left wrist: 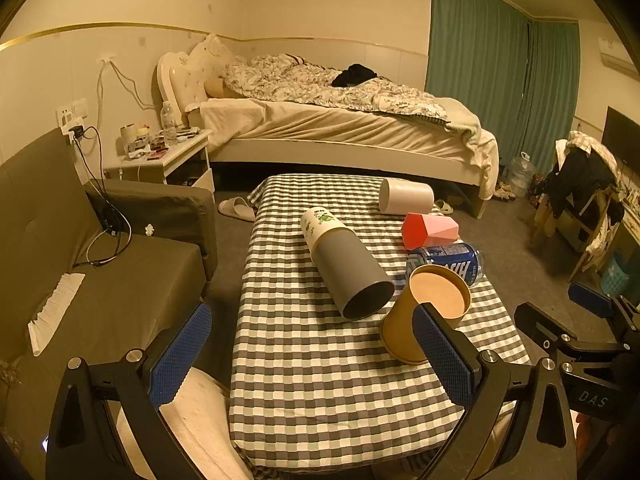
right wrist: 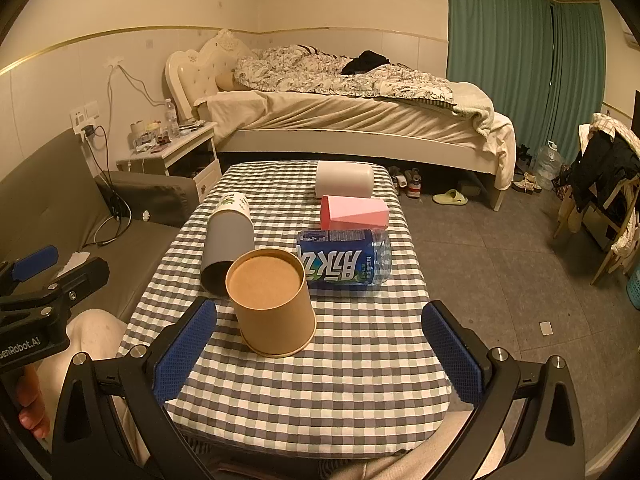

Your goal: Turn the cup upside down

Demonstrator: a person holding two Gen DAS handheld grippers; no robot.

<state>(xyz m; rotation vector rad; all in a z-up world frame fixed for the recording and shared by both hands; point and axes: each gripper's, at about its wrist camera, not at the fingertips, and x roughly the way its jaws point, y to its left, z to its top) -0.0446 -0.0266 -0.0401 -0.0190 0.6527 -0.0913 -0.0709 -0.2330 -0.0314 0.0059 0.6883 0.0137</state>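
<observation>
A brown paper cup (right wrist: 274, 306) stands upside down on the checkered table (right wrist: 340, 380), wide rim on the cloth and base up; it also shows in the left wrist view (left wrist: 416, 320). My right gripper (right wrist: 320, 352) is open and empty, its blue pads wide apart just in front of the cup, not touching it. My left gripper (left wrist: 312, 356) is open and empty above the table's near left part; its right pad (left wrist: 444, 360) partly hides the cup. The right gripper's fingers (left wrist: 592, 304) show at the right edge of the left wrist view.
Lying on their sides behind the cup are a grey tube (right wrist: 230, 246), a blue-labelled bottle (right wrist: 344, 260), a pink box (right wrist: 354, 212) and a white cylinder (right wrist: 344, 179). A sofa (left wrist: 120, 272) is at the left. A bed (right wrist: 352, 120) is beyond the table.
</observation>
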